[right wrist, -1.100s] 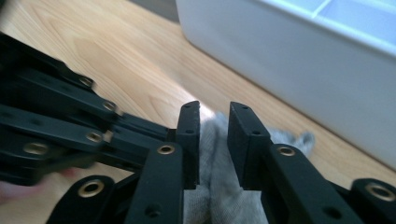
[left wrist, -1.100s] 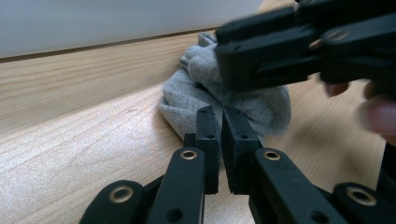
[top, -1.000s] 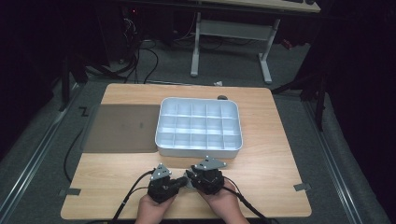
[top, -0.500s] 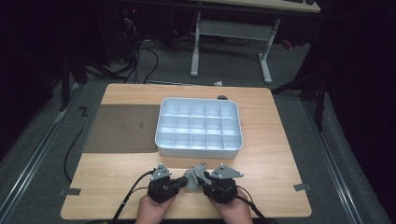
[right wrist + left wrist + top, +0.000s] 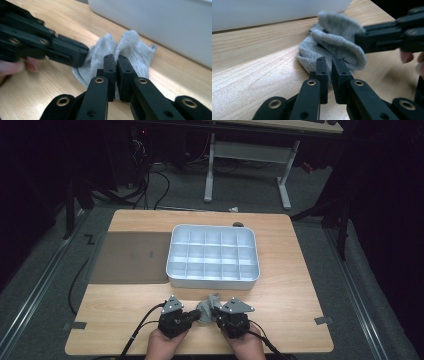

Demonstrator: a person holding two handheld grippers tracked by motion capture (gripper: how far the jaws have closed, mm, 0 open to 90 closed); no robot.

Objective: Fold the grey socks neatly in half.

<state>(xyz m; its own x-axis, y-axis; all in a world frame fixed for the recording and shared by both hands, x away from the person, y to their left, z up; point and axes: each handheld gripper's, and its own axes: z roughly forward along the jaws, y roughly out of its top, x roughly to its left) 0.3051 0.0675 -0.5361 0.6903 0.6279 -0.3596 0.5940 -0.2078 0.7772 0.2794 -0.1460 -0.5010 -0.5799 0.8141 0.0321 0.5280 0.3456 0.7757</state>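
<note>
**Grey sock pinched between both grippers at the table's near edge**

The left gripper (image 5: 192, 316) is clamped on the near-left edge of the grey sock (image 5: 209, 304), jaws nearly together with fabric between them. The sock lies bunched on the wooden table (image 5: 295, 285), its long axis running roughly left to right, just in front of the white compartment tray (image 5: 214, 281). The right gripper (image 5: 219, 316) is clenched on an upstanding fold of it.

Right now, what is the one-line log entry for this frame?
left hand-held gripper: shut on grey sock | right hand-held gripper: shut on grey sock | sock: near white tray
</note>
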